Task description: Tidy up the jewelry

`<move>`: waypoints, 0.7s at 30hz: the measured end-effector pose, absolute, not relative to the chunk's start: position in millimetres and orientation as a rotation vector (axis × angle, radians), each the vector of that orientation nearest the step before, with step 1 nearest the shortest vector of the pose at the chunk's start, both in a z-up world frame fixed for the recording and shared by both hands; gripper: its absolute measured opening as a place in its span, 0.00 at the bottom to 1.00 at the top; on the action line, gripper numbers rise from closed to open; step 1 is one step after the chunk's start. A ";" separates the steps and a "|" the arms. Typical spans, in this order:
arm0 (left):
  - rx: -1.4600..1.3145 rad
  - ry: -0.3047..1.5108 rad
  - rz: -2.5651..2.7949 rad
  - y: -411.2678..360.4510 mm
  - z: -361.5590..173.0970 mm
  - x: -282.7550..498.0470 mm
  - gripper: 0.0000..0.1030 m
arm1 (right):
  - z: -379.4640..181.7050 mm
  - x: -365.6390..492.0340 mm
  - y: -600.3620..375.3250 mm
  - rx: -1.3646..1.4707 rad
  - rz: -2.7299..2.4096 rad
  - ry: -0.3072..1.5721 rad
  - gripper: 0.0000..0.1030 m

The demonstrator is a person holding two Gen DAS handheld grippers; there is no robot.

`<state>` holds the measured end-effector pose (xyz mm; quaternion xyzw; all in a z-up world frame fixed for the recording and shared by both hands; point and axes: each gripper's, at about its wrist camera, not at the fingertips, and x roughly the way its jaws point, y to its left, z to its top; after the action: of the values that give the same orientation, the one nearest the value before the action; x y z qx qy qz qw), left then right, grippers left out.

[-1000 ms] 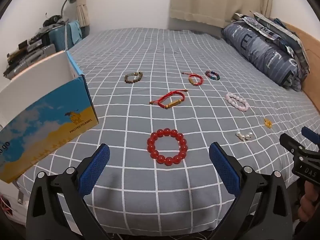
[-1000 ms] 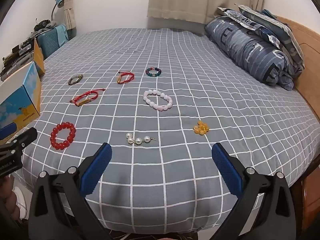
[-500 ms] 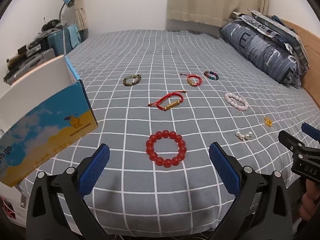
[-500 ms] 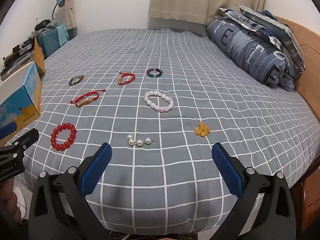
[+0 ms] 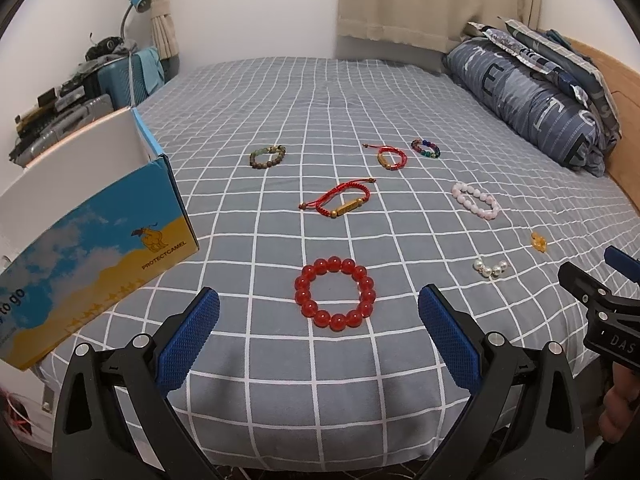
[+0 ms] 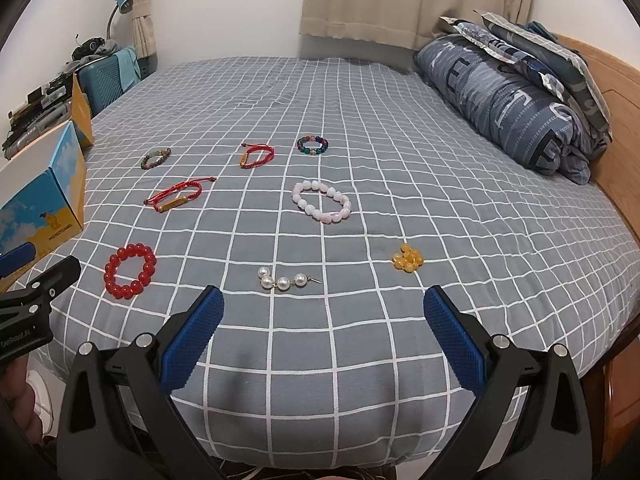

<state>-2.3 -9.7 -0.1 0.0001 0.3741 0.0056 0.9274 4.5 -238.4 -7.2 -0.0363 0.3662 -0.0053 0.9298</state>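
Several pieces of jewelry lie on the grey checked bed. A red bead bracelet (image 5: 335, 299) (image 6: 130, 271) lies just beyond my open, empty left gripper (image 5: 318, 322). A pearl piece (image 6: 285, 281) (image 5: 490, 269) lies just beyond my open, empty right gripper (image 6: 323, 320), with a yellow bead cluster (image 6: 407, 262) to its right. Farther off lie a pink bead bracelet (image 6: 322, 201), a red cord bracelet with a gold bar (image 5: 340, 200), a smaller red cord bracelet (image 5: 389, 157), a multicoloured bead bracelet (image 6: 312, 145) and a brown-green bead bracelet (image 5: 268, 155).
An open blue and yellow cardboard box (image 5: 92, 236) (image 6: 44, 204) stands at the bed's left edge. A rolled dark blue duvet (image 6: 516, 104) lies at the right by the wooden headboard (image 6: 616, 92). A cluttered shelf and teal suitcase (image 5: 132, 72) stand at the far left.
Both grippers have drifted slightly; the view shifted a little. Both stay open and empty. The jewelry has not moved.
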 end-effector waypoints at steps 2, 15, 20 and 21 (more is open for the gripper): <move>0.004 0.767 0.015 -10.0 -0.1 -2.8 0.95 | -8.0 4.7 -238.9 -0.069 -0.009 0.754 0.93; 0.015 0.783 0.041 -12.3 -0.8 -3.4 0.94 | -8.0 4.4 -238.6 -0.067 -0.006 0.754 0.93; 0.009 0.784 0.045 -12.2 -0.8 -4.3 0.94 | -8.4 4.7 -238.9 -0.068 -0.005 0.753 0.93; 0.008 0.785 0.045 -12.1 -0.9 -4.3 0.94 | -8.5 4.6 -238.7 -0.068 -0.005 0.754 0.93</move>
<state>-4.3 -12.1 -0.9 0.0040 0.3825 0.0219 0.9237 4.6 -238.7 -8.5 -0.0330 0.3681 -0.0025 0.9292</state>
